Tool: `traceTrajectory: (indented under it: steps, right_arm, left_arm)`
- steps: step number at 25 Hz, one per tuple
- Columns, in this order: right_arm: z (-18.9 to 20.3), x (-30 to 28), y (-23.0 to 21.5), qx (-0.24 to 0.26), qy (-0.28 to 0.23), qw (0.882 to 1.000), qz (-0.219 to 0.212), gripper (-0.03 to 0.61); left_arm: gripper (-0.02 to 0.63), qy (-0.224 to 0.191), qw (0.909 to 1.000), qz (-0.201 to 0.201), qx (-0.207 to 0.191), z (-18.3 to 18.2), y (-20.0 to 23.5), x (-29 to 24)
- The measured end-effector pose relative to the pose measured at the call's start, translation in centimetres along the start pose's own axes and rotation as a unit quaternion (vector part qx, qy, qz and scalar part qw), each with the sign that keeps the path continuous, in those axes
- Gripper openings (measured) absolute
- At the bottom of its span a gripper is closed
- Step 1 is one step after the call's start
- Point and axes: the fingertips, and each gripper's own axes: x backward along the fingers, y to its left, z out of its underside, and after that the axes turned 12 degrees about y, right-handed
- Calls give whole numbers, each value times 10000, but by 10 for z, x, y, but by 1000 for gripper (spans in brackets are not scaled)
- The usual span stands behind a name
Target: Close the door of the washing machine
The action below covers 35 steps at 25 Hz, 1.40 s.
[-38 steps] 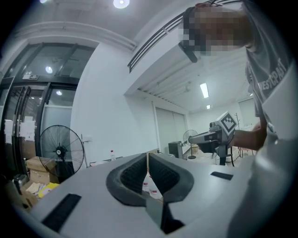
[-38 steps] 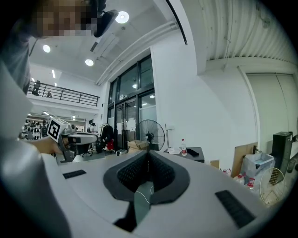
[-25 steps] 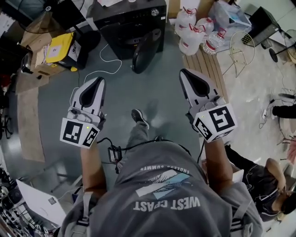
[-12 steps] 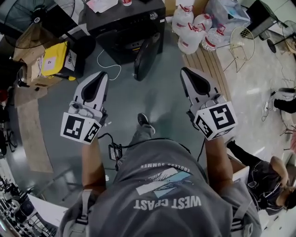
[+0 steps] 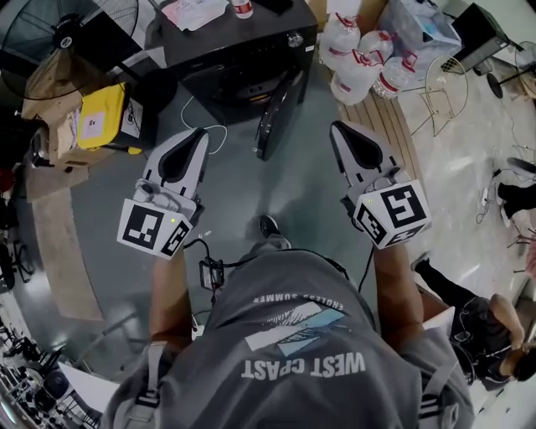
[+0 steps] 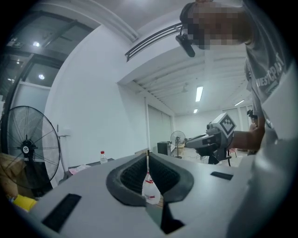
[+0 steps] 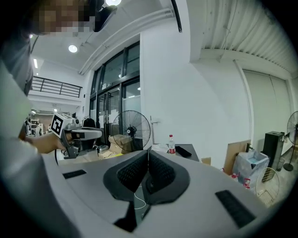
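Note:
In the head view a black washing machine point(image 5: 239, 52) stands on the floor ahead. Its dark round door point(image 5: 277, 115) hangs open, swung out toward me from the front. My left gripper point(image 5: 199, 132) is shut and empty, short of the machine and to the left of the door. My right gripper point(image 5: 337, 127) is also shut and empty, to the right of the door and apart from it. The left gripper view shows its jaws point(image 6: 148, 160) pressed together; the right gripper view shows the same for its own point(image 7: 148, 155). Neither touches the door.
Several water jugs point(image 5: 360, 52) stand on a wooden pallet point(image 5: 381, 121) right of the machine. Cardboard boxes point(image 5: 88, 109) and a standing fan point(image 5: 105, 17) are at the left. A white cable point(image 5: 201, 113) lies on the floor. A bottle point(image 7: 172, 144) stands on the machine's top. A person point(image 5: 481, 331) sits at lower right.
I have walked closer to the washing machine, carrying both grippers forward side by side. The machine and its open door now sit nearer the gripper tips. Both stayed shut.

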Motion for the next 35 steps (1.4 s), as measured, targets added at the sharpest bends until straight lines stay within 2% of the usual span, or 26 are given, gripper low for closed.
traceTrajectory:
  steps: [5, 11, 15, 20, 28, 35]
  right_arm:
    - [-14, -39, 1, 90, 28, 10000, -23, 31]
    - [-18, -80, 0, 317, 192, 9989, -272, 31]
    - [-7, -115, -16, 389, 419, 9971, -506, 31]
    - [19, -173, -37, 462, 745, 9917, -938, 31]
    - [46, -265, -77, 690, 1272, 9770, -1564, 32]
    - [104, -322, -90, 1227, 1925, 9507, -2100, 44]
  left_arm:
    - [28, -19, 9999, 94, 53, 8, 27, -14]
    - [28, 37, 9998, 65, 200, 17, 45, -33]
    - [28, 181, 9992, -26, 368, 32, 54, -60]
    - [28, 441, 9964, -322, 654, 71, 75, -100]
    - [29, 822, 9869, -722, 1187, 127, 103, -166]
    - [31, 1205, 9782, -675, 1551, 186, 103, -218]
